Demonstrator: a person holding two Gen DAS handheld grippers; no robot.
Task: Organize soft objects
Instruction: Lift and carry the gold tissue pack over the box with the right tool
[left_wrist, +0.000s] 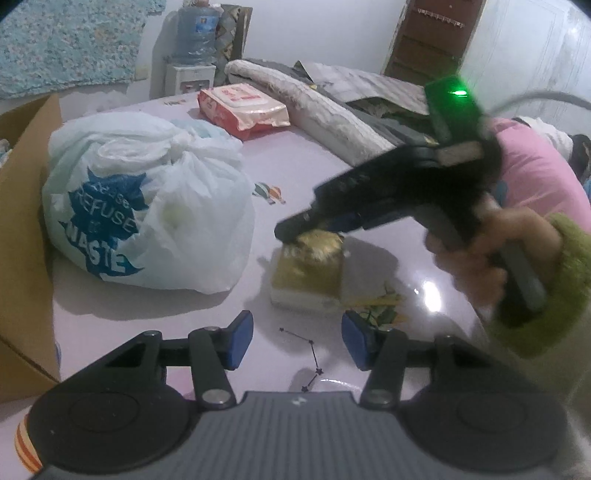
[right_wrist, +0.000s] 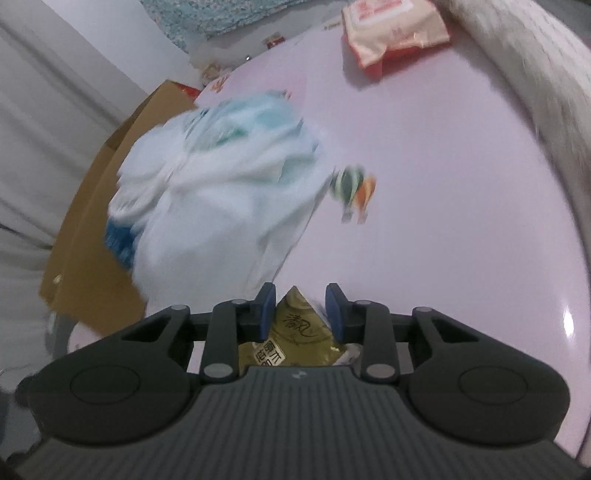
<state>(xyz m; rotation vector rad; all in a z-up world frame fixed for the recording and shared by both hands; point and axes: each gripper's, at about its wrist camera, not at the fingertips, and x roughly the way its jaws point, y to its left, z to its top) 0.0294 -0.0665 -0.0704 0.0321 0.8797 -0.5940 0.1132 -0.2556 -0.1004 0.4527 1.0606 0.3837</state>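
A gold-wrapped tissue pack (left_wrist: 306, 277) lies on the pale lilac table (left_wrist: 303, 173). My right gripper (left_wrist: 295, 230) comes in from the right and pinches the wrapper's top. In the right wrist view the gold pack (right_wrist: 297, 332) sits between the blue pads (right_wrist: 266, 310), jaws closed on its peaked top. My left gripper (left_wrist: 297, 341) is open and empty, just in front of the pack. A white plastic bag (left_wrist: 147, 199) with blue print stands to the left; it also shows, blurred, in the right wrist view (right_wrist: 221, 199).
A cardboard box (left_wrist: 26, 236) stands at the table's left edge. A red-and-white wipes pack (left_wrist: 243, 107) lies at the back. A rolled blanket (left_wrist: 321, 114) and folded cloths run along the right back. A water dispenser (left_wrist: 194, 44) stands behind.
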